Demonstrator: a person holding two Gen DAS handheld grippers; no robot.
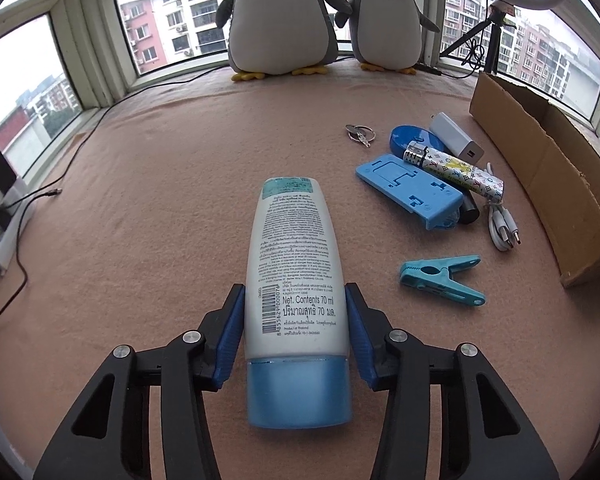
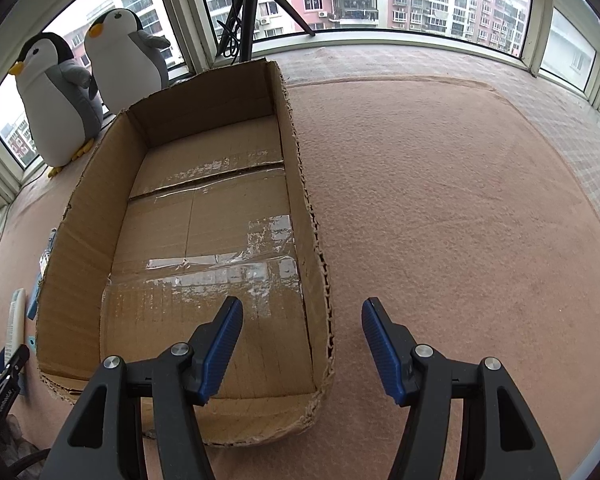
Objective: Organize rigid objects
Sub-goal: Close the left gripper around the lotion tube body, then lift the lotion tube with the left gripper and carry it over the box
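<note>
My left gripper [image 1: 295, 296] is shut on a white lotion bottle [image 1: 292, 260] with a blue cap, held flat just above the pink carpet. To its right lie a teal clothespin [image 1: 440, 280], a blue phone stand [image 1: 410, 190], a patterned lighter [image 1: 452, 168], a white power bank [image 1: 458, 140], a blue round lid [image 1: 408, 138], a white cable [image 1: 502, 228] and keys [image 1: 360, 134]. The cardboard box [image 1: 540, 168] stands at the right; it is empty in the right wrist view [image 2: 80, 220]. My right gripper [image 2: 302, 312] is open and empty above the box's near right wall. The bottle shows at far left [image 2: 14, 324].
Two plush penguins [image 1: 284, 20] stand at the window. A tripod [image 2: 252, 8] stands behind the box. Black cables [image 1: 40, 196] and a power strip [image 1: 8, 236] lie along the left window sill. Open pink carpet [image 2: 460, 200] lies right of the box.
</note>
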